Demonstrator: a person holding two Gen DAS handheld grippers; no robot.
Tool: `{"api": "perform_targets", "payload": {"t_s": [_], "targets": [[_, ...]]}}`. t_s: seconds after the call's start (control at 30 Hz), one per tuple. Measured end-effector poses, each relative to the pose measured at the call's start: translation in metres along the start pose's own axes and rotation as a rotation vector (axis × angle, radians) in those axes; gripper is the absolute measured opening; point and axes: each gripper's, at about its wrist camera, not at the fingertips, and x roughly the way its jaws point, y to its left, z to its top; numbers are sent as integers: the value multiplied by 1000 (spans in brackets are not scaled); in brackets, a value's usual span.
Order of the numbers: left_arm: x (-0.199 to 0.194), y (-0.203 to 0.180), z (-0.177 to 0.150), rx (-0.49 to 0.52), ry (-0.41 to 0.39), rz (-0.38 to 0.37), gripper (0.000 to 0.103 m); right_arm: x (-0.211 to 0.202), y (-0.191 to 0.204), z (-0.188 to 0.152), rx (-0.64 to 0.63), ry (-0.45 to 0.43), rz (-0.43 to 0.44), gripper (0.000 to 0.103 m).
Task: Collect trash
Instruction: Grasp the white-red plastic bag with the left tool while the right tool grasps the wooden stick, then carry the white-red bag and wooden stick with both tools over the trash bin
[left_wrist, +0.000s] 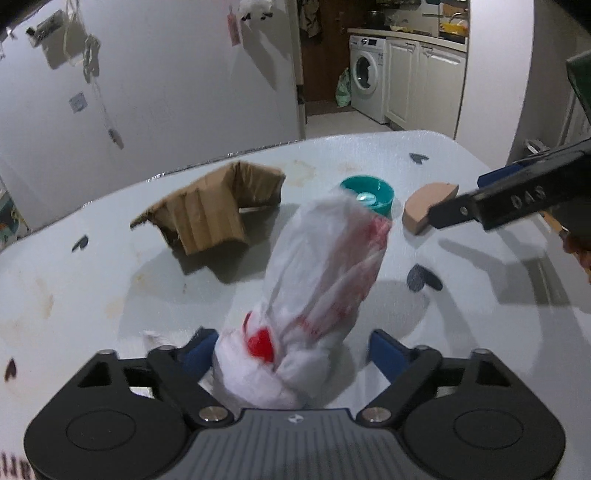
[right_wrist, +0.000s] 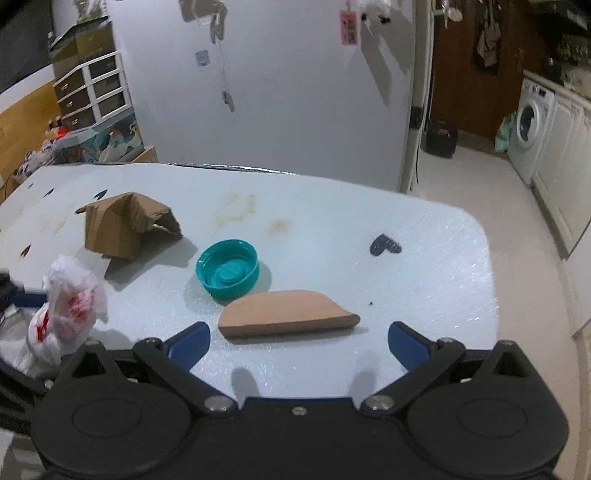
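Crinkled plastic bag (left_wrist: 317, 280); matt cardboard (right_wrist: 125, 225); glossy teal cap (right_wrist: 228, 268).

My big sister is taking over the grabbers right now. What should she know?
Left gripper: open, its fingers either side of the white plastic bag, which stands between them; I cannot tell whether they touch it.
Right gripper: open, holding nothing, facing the flat wood piece lying just ahead of it.
On the table: the teal cap, open side up, sits behind the wood piece; the torn cardboard lies further back to the left.
Done: nothing looks collected yet.
Left: wood piece, cap and cardboard.
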Motion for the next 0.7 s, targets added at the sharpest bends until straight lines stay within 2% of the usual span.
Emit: {"api": "perform_targets", "payload": {"t_s": [0.17, 0.23, 0.37, 0.53, 0.6, 0.7], "targets": [[-4, 1, -8, -94, -19, -9, 72, 15, -1, 0, -20, -14, 47, 103], [-8, -2, -12, -123, -31, 13, 66, 18, 1, 0, -32, -16, 81, 103], [-12, -6, -13, -188, -36, 55, 53, 21, 9, 0, -75, -20, 66, 103], [-17, -10, -11, -280, -1, 88, 51, 24, 16, 0, -109, -9, 33, 102], [-19, -11, -10, -322, 16, 87, 51, 23, 17, 0, -116, -8, 7, 94], [-23, -13, -11, -391, 34, 81, 51, 20, 16, 0, -132, 11, 22, 93]]}}
